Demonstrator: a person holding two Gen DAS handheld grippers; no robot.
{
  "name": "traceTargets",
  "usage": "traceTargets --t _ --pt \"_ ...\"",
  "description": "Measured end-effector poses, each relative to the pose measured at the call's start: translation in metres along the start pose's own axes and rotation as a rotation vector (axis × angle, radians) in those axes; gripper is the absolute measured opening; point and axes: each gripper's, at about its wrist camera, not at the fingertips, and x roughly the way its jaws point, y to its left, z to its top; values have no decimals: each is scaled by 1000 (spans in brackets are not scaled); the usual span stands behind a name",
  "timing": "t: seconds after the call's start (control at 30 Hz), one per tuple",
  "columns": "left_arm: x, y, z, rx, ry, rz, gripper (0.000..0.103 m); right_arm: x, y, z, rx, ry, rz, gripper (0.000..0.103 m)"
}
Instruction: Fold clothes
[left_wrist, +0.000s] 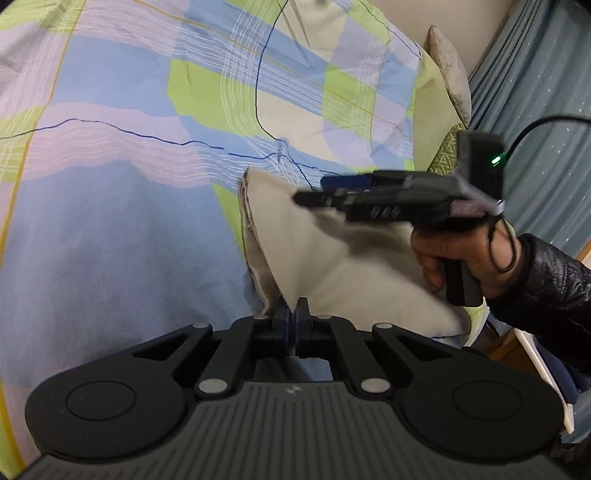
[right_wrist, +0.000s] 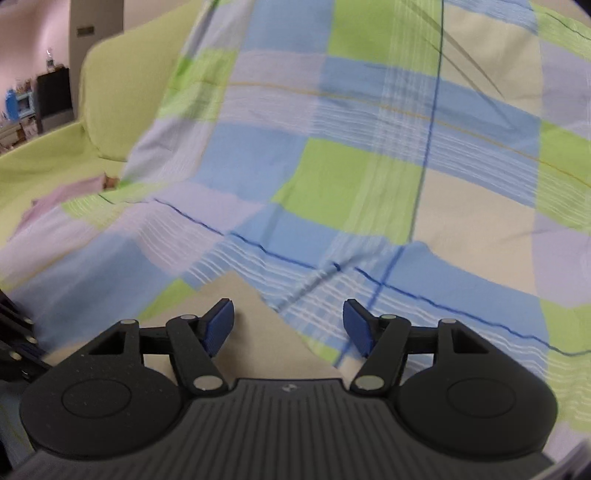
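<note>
A bed was seen covered by a checked bedspread (left_wrist: 122, 155) in blue, lime green, lilac and cream, crossed by thin dark blue lines. On the near right part of the bedspread lay a beige garment (left_wrist: 332, 266), partly lifted into a peaked, tent-like shape with a layered hem along its left edge.

In the left wrist view, the left gripper (left_wrist: 292, 314) was seen fully closed, its blue-padded fingers pinched on a near fold of the beige garment. Over the garment, from the right, the right gripper (left_wrist: 310, 194) was held level and pointed left, blurred by motion. It was grasped at its handle by the person's right hand (left_wrist: 469, 258), with a black shiny sleeve (left_wrist: 554, 291) at the wrist. A green light was lit on the black box at the back of that gripper, and a black cable ran from it. At the far right, a pale cushion (left_wrist: 448, 70) was propped by a blue-grey curtain (left_wrist: 535, 110).

In the right wrist view, the right gripper (right_wrist: 288, 325) was seen with its jaws standing apart and nothing pressed between its blue pads (right_wrist: 219, 326). A corner of the beige garment (right_wrist: 255, 332) lay below and between the fingers, with the bedspread (right_wrist: 332, 166) spread beyond. A lime green pillow (right_wrist: 122, 92) was seen at the far left, with dark furniture in the room behind it.
</note>
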Motion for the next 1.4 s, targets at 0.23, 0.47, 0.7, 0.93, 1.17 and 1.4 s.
traceTargets --t 0.23,0.47,0.7,0.93,1.17,1.4 --pt "-2 0 3 -23 -2 5 0 -20 -17 -3 64 -42 -39 63" --pt "-8 -5 5 3 -6 30 0 -57 -41 -37 147 -22 -157 64" --pt "-17 -12 7 33 -3 67 0 -97 -62 -77 261 -66 -291 68" --pt "-31 -33 27 96 -45 113 0 -119 -76 -113 352 -71 -328 71" --pt "34 -65 60 161 -38 -10 0 -134 -45 -118 341 -153 -258 71" --pt "83 -43 61 108 87 63 0 -124 -11 -119 187 -132 -194 71"
